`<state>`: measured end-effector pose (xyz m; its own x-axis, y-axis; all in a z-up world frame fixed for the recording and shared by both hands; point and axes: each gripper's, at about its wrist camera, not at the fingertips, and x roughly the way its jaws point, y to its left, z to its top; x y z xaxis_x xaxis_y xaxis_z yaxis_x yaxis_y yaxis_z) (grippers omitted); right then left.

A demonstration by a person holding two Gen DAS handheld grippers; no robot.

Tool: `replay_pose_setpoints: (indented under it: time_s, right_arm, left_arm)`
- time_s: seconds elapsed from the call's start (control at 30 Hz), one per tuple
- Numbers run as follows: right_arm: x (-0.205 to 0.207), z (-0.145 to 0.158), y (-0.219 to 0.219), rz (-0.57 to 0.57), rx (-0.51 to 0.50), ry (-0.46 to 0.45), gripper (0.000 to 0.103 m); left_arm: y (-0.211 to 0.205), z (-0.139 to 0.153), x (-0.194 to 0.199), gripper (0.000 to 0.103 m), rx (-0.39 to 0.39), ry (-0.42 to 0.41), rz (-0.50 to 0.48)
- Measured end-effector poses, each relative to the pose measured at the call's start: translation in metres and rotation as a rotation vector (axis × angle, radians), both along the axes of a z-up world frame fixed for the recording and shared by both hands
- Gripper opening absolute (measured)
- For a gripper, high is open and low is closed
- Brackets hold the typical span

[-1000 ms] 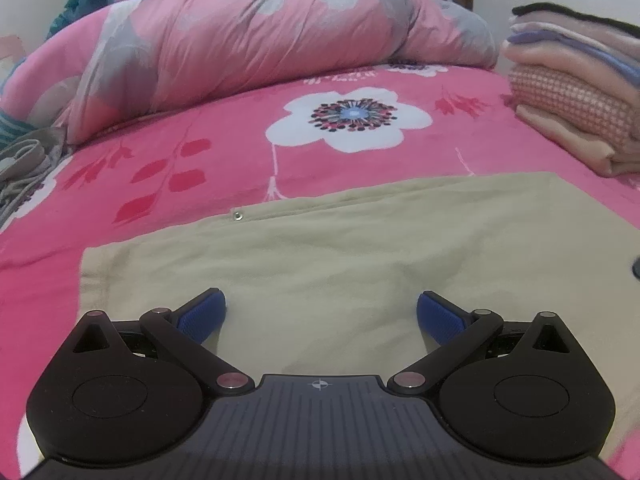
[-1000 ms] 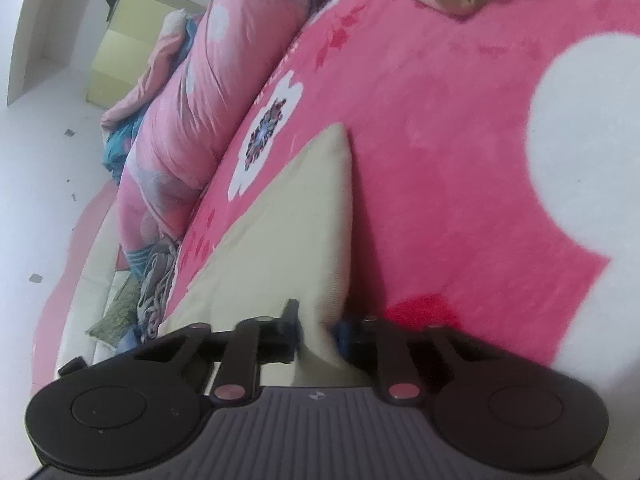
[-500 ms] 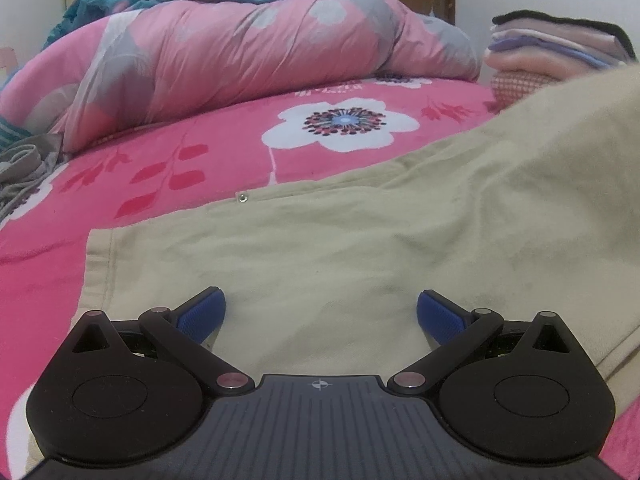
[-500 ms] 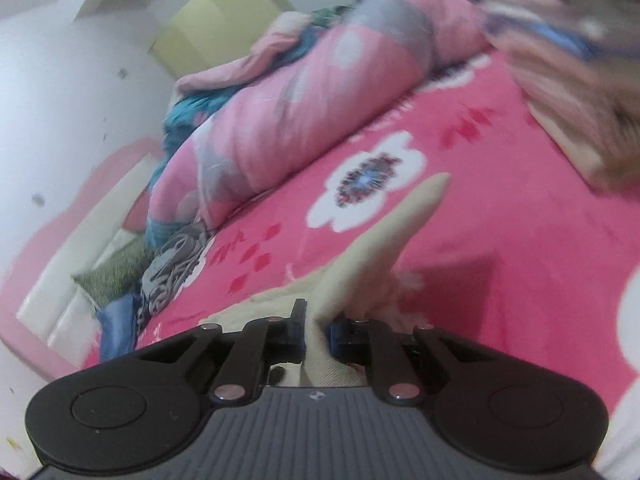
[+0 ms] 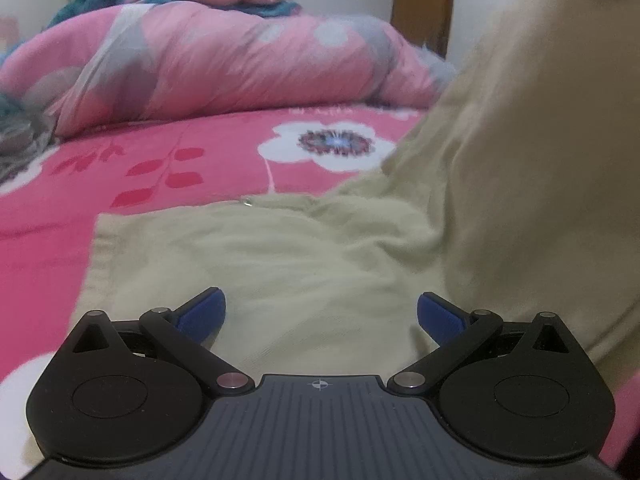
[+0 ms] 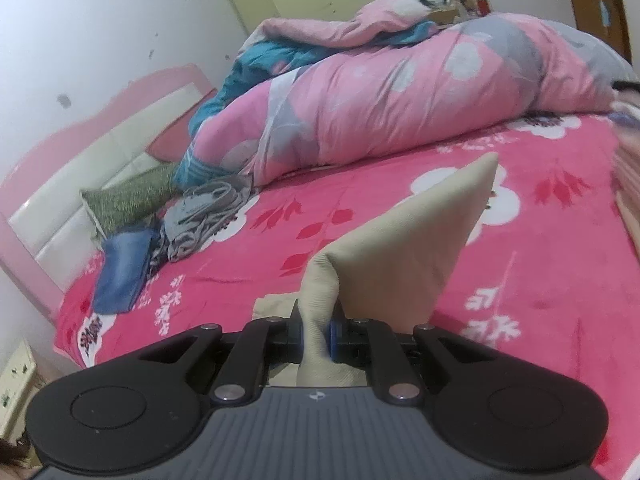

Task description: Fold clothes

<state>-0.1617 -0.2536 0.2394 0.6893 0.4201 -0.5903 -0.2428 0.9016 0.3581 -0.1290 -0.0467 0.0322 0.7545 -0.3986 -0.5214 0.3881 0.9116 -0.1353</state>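
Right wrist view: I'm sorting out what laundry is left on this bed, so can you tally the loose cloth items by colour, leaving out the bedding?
Beige: 1, the beige garment clamped in the right gripper
Grey: 1, the crumpled grey garment
Blue: 1, the blue denim piece
Green: 1, the green cushion
Total: 4

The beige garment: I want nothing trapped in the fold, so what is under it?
The beige garment lies on the pink flowered blanket; the right gripper lifts one side. Nothing else shows at its edges; whatever lies beneath the flat part is hidden.
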Motion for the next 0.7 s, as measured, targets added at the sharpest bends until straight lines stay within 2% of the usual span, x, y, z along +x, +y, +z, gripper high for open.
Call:
replay_pose_setpoints:
  time_s: [0.2, 0.4, 0.5, 0.57, 0.7]
  right_arm:
    - [0.012, 0.002, 0.042, 0.056, -0.051, 0.014, 0.011]
    - [0.040, -0.027, 0.103, 0.156, -0.078, 0.069, 0.012]
    - [0.052, -0.059, 0.139, 0.191, -0.108, 0.107, 0.018]
    - [0.062, -0.086, 0.156, 0.198, -0.058, 0.143, 0.037]
    - [0.062, -0.107, 0.150, 0.166, 0.124, 0.172, 0.040]
  left_arm:
    - [0.071, 0.020, -0.021, 0.103, -0.168, -0.010, 0.086]
    - [0.143, 0.029, -0.039, 0.103, -0.224, -0.005, 0.203]
    - [0.170, 0.027, -0.046, 0.103, -0.224, 0.015, 0.254]
    - [0.181, 0.023, -0.047, 0.103, -0.227, 0.032, 0.276]
    - [0.193, 0.019, -0.046, 0.103, -0.229, 0.059, 0.294]
